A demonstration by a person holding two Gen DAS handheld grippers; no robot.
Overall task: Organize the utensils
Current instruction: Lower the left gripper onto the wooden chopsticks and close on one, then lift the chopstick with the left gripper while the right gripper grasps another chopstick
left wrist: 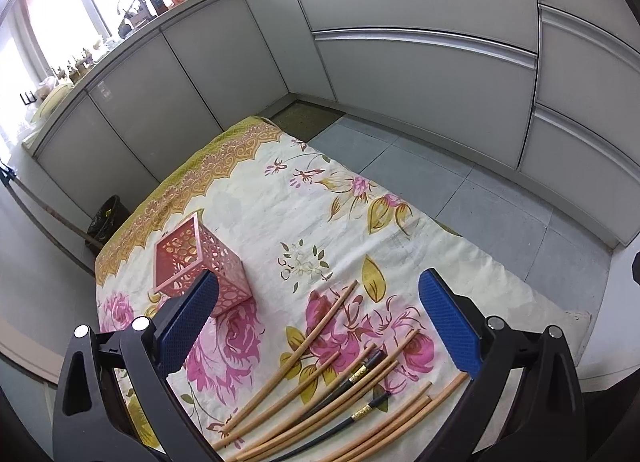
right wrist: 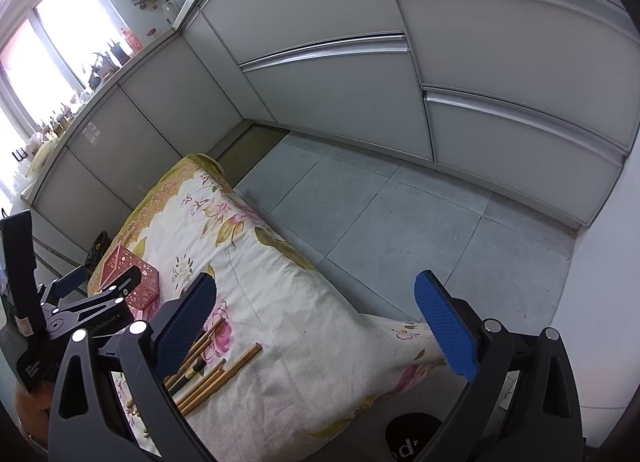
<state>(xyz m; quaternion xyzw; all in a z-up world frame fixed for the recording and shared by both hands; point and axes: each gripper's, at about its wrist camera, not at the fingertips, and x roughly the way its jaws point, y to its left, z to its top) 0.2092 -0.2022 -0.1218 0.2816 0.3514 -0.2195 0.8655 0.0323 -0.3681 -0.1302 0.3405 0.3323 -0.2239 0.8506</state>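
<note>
Several wooden chopsticks [left wrist: 320, 346] and two dark ones with gold bands [left wrist: 360, 374] lie loose on a flowered cloth [left wrist: 280, 198] near the table's front. A pink perforated square holder [left wrist: 200, 266] stands upright to their left. My left gripper [left wrist: 316, 310] is open and empty, above the chopsticks, its left finger in front of the holder. My right gripper [right wrist: 316, 314] is open and empty above the cloth [right wrist: 280, 302], right of the chopsticks [right wrist: 216, 370]. The holder [right wrist: 128, 270] and the left gripper [right wrist: 104, 290] show at the left of the right wrist view.
Grey cabinets [left wrist: 400, 62] wrap around behind and to the right. Grey floor tiles [left wrist: 460, 182] lie past the table's right edge. A black bin [left wrist: 106, 218] stands on the floor at the left. A cluttered counter by a window [left wrist: 80, 42] is at the far left.
</note>
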